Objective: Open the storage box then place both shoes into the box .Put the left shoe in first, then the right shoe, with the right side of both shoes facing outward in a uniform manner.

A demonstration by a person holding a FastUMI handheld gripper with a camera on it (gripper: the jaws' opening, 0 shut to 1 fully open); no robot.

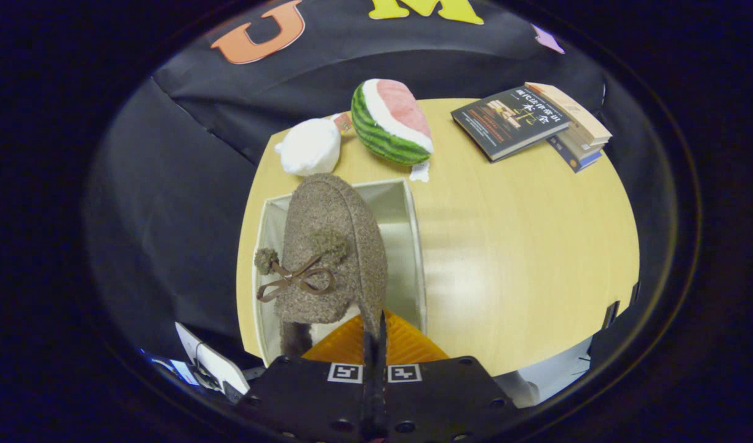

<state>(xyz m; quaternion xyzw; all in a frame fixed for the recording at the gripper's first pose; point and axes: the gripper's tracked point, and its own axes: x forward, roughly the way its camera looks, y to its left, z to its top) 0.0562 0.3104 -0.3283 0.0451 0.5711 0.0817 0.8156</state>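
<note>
One shoe (327, 252) is up in the air, a fuzzy brown slipper with a little bow and pom-poms, and the gripper (374, 335) has it by the edge near the heel, fingers pressed tight together on that thin rim. It hangs directly over the storage box (413, 246), toe pointing away toward the far wall of the box, so we're right at the drop-in stage. The box is open, its pale inside walls plain to see beside the slipper, so that step looks finished. Whether a shoe already lies inside the box, I can't tell; the held one hides most of the floor. Beyond the box sit a white plush toy (309, 147) and a watermelon plush (392, 120), with a stack of books (530, 123) well off to the right of the box on the wooden table (524, 258). Lowering and releasing this shoe is what's left, at least.
</note>
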